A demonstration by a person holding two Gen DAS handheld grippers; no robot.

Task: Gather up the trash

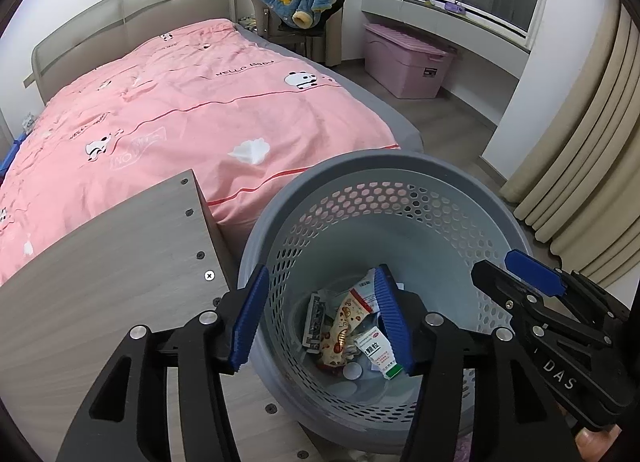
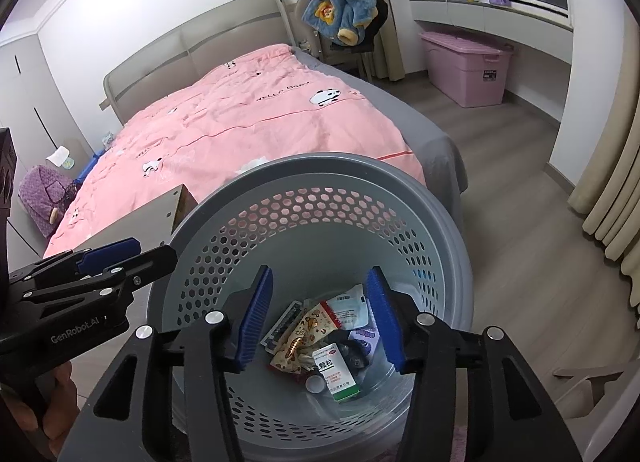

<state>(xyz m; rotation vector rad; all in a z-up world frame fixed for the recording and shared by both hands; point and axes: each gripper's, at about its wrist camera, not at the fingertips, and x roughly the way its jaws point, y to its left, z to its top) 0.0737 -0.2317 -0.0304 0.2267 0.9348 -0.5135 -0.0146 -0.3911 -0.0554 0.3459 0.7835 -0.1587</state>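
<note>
The trash (image 2: 320, 346) lies in a little heap at the bottom of the gray bin (image 2: 316, 177). In the heap are a white and green packet (image 2: 338, 376), a snack wrapper with orange pictures (image 2: 304, 336), and a small white round cap (image 2: 315, 384).

The right tongs (image 2: 320, 318) hang right over the bin. They are wide open with nothing in them, and the trash shows between the two blue pads (image 2: 256, 316).

The left tongs (image 1: 320, 318) are wide open and hold nothing too. One pad is outside the bin wall and the other is over the inside.

A crumpled white tissue (image 1: 250, 149) lies on the pink bed cover (image 1: 168, 101), past the bin's far rim.

A wooden board (image 1: 100, 262) stands left of the left tongs. A pink storage box (image 2: 466, 67) sits far off on the floor.
</note>
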